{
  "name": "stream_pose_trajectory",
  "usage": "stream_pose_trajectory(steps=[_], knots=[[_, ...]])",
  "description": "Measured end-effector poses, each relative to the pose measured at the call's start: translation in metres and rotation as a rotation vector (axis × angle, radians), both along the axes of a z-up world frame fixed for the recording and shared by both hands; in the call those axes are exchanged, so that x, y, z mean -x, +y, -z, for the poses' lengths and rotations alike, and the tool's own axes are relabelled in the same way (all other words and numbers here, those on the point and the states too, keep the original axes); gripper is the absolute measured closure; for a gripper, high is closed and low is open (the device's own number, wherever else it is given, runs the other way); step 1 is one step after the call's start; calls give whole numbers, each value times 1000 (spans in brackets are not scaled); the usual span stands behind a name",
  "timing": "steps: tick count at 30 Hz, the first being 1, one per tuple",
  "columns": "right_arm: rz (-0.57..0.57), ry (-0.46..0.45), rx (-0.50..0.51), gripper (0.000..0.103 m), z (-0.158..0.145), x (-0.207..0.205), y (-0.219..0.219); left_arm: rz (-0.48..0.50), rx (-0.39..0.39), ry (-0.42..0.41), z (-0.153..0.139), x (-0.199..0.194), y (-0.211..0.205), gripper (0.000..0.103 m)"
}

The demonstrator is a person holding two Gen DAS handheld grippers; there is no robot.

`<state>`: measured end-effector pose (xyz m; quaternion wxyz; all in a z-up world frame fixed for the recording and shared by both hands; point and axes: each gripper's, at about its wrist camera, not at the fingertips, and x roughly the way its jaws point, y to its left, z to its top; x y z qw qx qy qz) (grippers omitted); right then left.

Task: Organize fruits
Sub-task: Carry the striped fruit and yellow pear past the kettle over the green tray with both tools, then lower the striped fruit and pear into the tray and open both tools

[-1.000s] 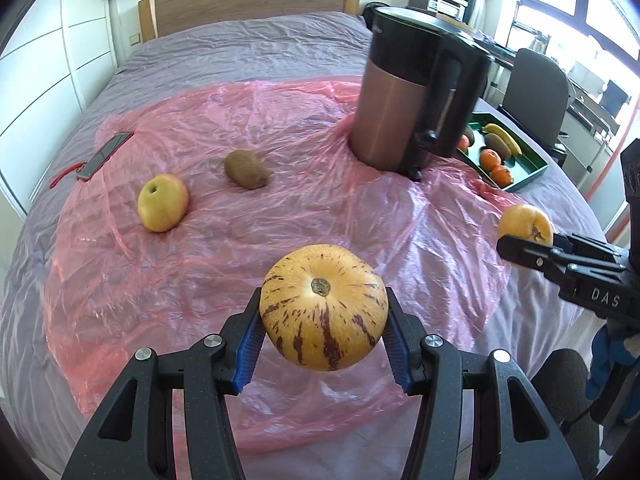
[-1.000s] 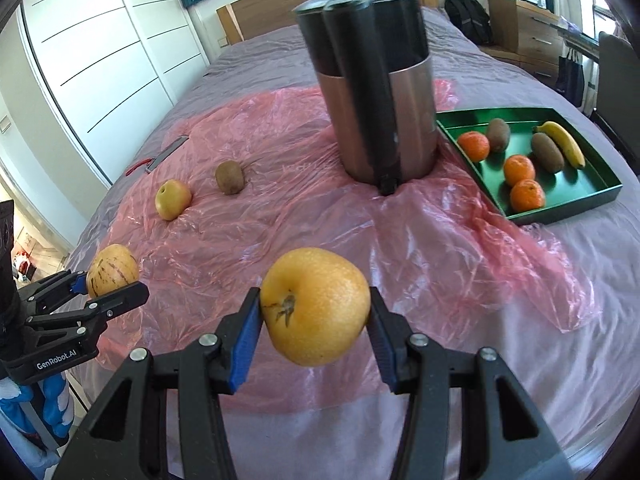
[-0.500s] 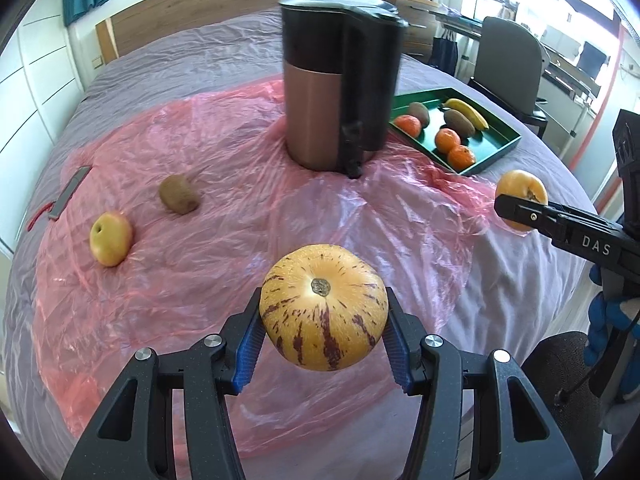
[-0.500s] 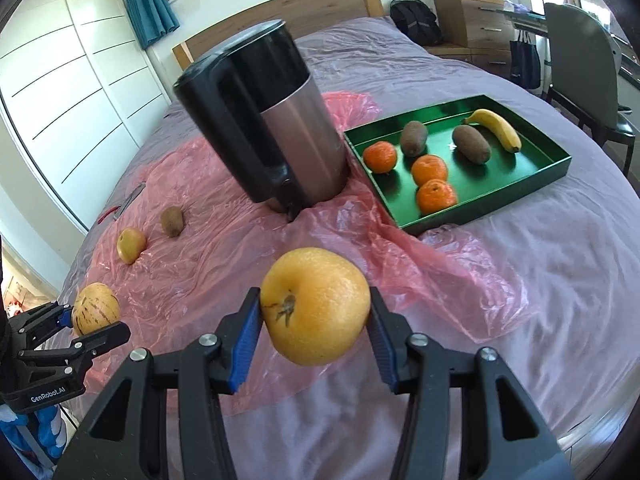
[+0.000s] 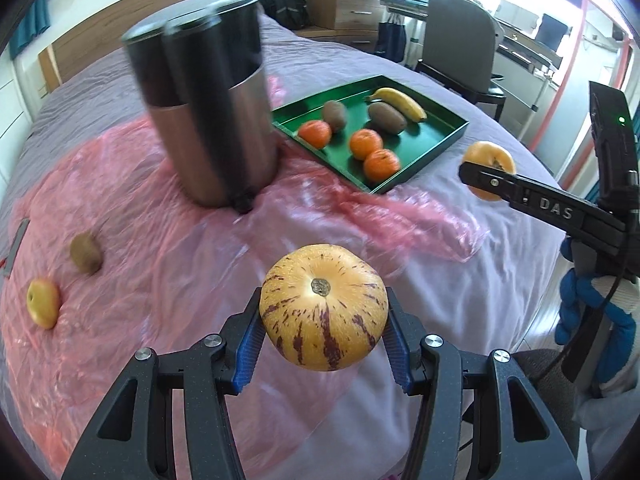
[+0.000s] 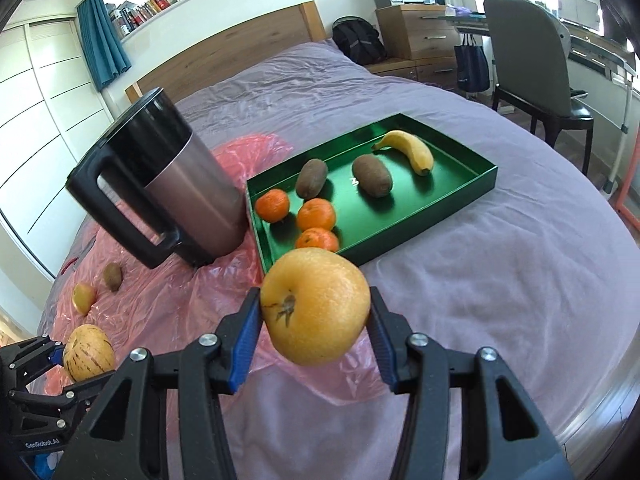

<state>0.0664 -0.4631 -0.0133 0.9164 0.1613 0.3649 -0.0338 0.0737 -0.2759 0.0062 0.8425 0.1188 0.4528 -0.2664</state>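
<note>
Round yellow melon with dark purple stripes (image 5: 324, 306) held aloft stem-end up, smooth yellow-orange apple-like fruit (image 6: 315, 306) held aloft, shallow green metal tray (image 6: 460, 192) on bed holding three mandarins (image 6: 316, 214), two brown kiwis (image 6: 372, 176), banana (image 6: 412, 150), small yellow apple (image 5: 42, 302) and kiwi (image 5: 85, 253) on pink plastic sheet

The left tool (image 5: 324, 320) gripped a striped yellow melon (image 5: 324, 308) between its blue pads at lower centre of the frame, above a pink plastic sheet (image 5: 160, 248) spread on the bed (image 5: 500, 280). At upper left stood a blurred steel kettle (image 5: 208, 120). A green tray (image 5: 452, 136) at upper centre held three tangerines (image 5: 366, 144), two brown fruits (image 5: 386, 117) and a banana (image 5: 400, 102). A kiwi (image 5: 85, 253) and a yellow apple (image 5: 43, 302) lay at the left edge. At right, the right tool (image 5: 490, 176) clasped an orange-yellow fruit (image 5: 489, 158), carried by a blue-gloved hand (image 5: 592, 304).
</note>
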Motion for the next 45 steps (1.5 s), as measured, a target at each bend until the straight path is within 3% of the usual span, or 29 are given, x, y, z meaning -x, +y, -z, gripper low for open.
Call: stream_pose_trajectory(steps=[13, 28, 39, 45], knots=[[82, -52, -9, 83, 14, -66, -65, 80, 50, -5, -10, -64, -85, 55], [189, -115, 102, 84, 27, -136, -123, 156, 59, -47, 20, -140, -170, 55], [196, -77, 131, 84, 56, -152, -133, 252, 34, -60, 41, -138, -202, 55], [184, -50, 156, 84, 65, -160, -132, 256, 17, -43, 50, -139, -207, 55]])
